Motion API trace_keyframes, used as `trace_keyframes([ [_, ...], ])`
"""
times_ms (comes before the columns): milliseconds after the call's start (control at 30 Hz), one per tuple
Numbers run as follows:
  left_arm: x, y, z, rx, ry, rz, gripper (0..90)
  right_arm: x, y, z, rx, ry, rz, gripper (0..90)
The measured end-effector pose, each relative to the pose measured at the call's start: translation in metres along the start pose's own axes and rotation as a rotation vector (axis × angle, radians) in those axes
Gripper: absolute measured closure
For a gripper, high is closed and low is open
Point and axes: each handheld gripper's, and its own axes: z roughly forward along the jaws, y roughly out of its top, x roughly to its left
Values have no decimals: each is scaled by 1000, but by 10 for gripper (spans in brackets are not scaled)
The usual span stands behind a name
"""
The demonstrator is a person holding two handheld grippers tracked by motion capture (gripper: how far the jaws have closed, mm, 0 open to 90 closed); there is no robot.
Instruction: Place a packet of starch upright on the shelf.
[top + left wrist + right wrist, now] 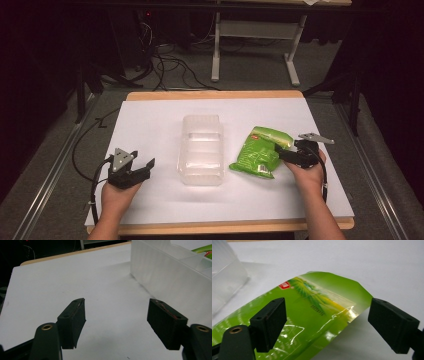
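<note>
Black-jawed right gripper (327, 325): stood spread wide, pads off the foil, bag's corner between them. Green snack bag (261, 152): lay flat on white table sheet (150, 120), just right of clear plastic tub (201, 149), near but apart. Judged light, air-puffed, glossy and slippery; contents likely brittle, so no hard squeeze. Best hold judged: flat crimped seam at near end (352, 293), not pillowed middle. Left gripper (116, 315): parted, empty, resting left of tub, well apart from bag.
</note>
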Motion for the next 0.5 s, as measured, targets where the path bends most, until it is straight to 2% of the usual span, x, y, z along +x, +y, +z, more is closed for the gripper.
trace_keyframes([
  [33,0,0,0,2,1,2,314,-6,-1,5,17,14,45,153],
  [133,-1,0,1,7,1,9,314,-12,-4,10,47,5,67,153],
  [167,-1,0,2,9,1,11,314,-14,-5,13,59,5,80,151],
  [200,-2,-1,3,13,4,13,314,-16,-6,15,67,13,114,152],
  [233,-2,-1,3,13,4,13,314,-16,-6,15,67,13,114,152],
  [300,-3,-1,3,20,6,14,314,-17,-7,25,72,73,175,156],
  [500,-4,-2,3,28,6,26,314,-11,-5,32,68,132,152,210],
])
